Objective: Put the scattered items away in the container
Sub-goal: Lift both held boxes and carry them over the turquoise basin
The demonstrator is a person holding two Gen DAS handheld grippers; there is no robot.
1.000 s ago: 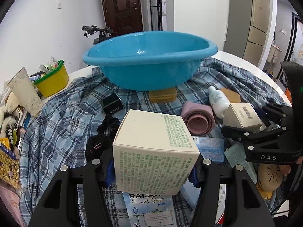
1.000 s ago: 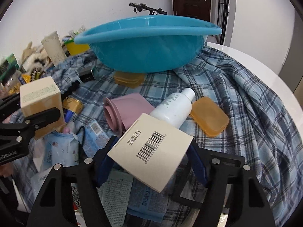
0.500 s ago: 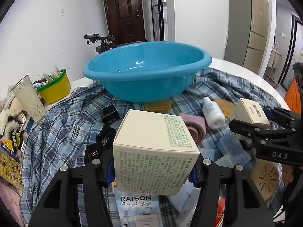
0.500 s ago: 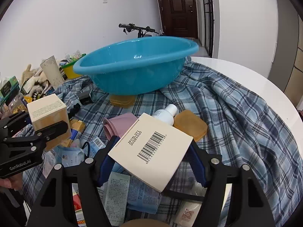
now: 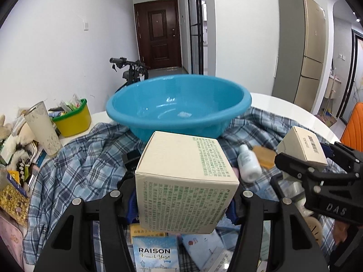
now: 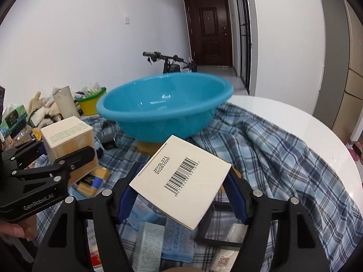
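While blue basin (image 5: 179,106) sits empty on plaid cloth (image 6: 272,149), left gripper (image 5: 183,197) grips green-printed carton (image 5: 183,181); right gripper (image 6: 181,192) seemingly clamps barcoded box (image 6: 181,181).

White walls (image 5: 56,45) enclose the room around me; a dark brown door (image 5: 158,31) ends the hallway beside glass panels with black frames (image 5: 197,22); a tall grey-and-gold cabinet (image 5: 301,45) stands to my right; the round white table (image 6: 295,122) gleams under bright light

Basin (image 5: 179,111) on cloth (image 5: 74,165); bucket (image 5: 72,120), cup (image 5: 43,128) left of basin.
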